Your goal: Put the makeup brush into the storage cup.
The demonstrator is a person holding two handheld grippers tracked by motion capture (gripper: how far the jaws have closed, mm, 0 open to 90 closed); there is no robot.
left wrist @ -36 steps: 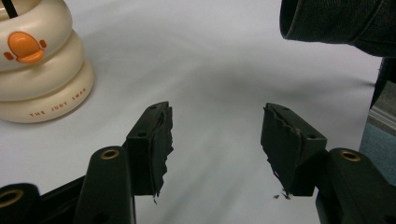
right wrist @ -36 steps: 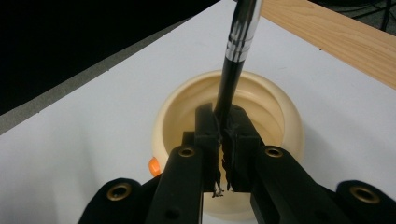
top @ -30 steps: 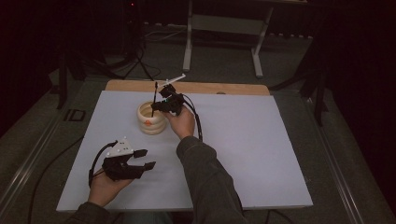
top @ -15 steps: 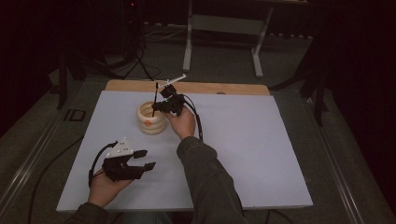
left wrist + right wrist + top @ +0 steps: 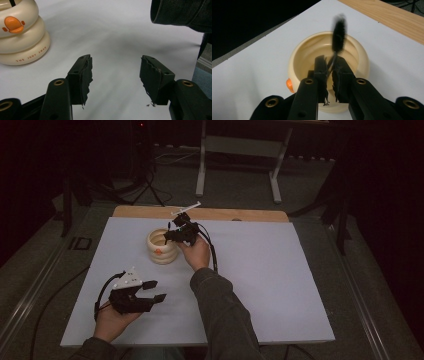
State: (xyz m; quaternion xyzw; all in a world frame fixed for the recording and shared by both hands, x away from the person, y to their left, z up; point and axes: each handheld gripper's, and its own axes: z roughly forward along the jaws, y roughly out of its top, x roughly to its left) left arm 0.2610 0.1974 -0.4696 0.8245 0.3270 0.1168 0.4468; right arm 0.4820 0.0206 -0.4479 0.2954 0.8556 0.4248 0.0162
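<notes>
My right claw (image 5: pixel 331 72) is nearly closed on the thin wire stem of a small black brush (image 5: pixel 339 33) — its jaws have just eased apart a touch, yet the stem sits between the pads and the brush stands up from them, its dark bristled head blurred above the opening of a cream ribbed cup (image 5: pixel 305 53). In the high view that same right claw (image 5: pixel 172 234) hangs over the cup's (image 5: pixel 161 251) far right rim, with my hand wrapped round its body and the cable looping down toward my sleeve. The cup stands upright on the white counter (image 5: pixel 260 285), left of the middle and toward the far side, with an orange duck bill on its near face. My left claw (image 5: pixel 115 75) is partly open with nothing between its worn black pads; it rests low over bare counter, well apart from the cup (image 5: pixel 21 37), which shows at the upper left of the left claw view with small orange lettering round its lowest ring. Seen from above, the left claw (image 5: pixel 152 291) sits near the counter's near left edge, its jaws pointing right — my right sleeve (image 5: pixel 225 315) crosses beside it.
</notes>
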